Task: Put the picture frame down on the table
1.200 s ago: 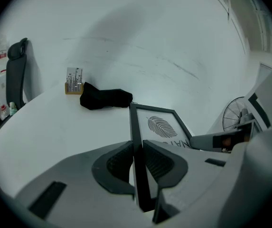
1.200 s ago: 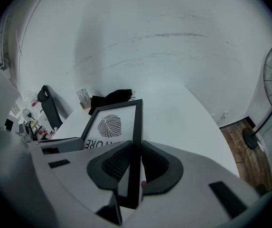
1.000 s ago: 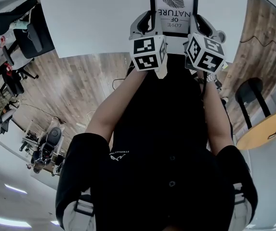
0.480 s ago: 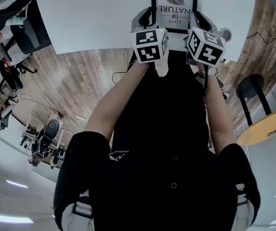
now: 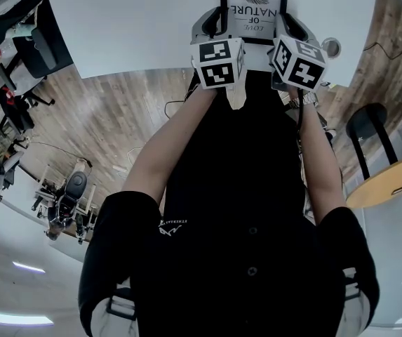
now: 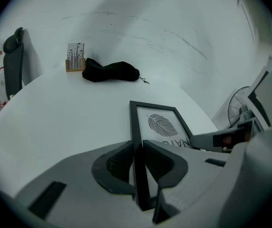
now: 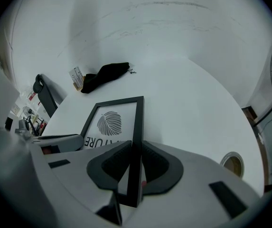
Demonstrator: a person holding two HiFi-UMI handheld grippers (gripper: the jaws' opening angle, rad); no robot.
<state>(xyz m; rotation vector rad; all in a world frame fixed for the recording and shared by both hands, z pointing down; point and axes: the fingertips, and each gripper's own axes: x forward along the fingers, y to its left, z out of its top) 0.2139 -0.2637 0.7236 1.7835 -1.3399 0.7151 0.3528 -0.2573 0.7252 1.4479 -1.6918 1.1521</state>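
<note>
Pinched narrow on the black side rails of the picture frame: one rail in the jaws of the left gripper, the other in those of the right gripper. Shifted slightly toward the head view's top edge since a second ago, further over the white desk. Stretched away from the jaws, print up, tilted low over the desk; beyond, a black pouch beside a card stand

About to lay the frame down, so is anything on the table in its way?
Nothing visible. The table around the picture frame is bare; the black pouch lies well beyond it, the tape roll off to one side.
</note>
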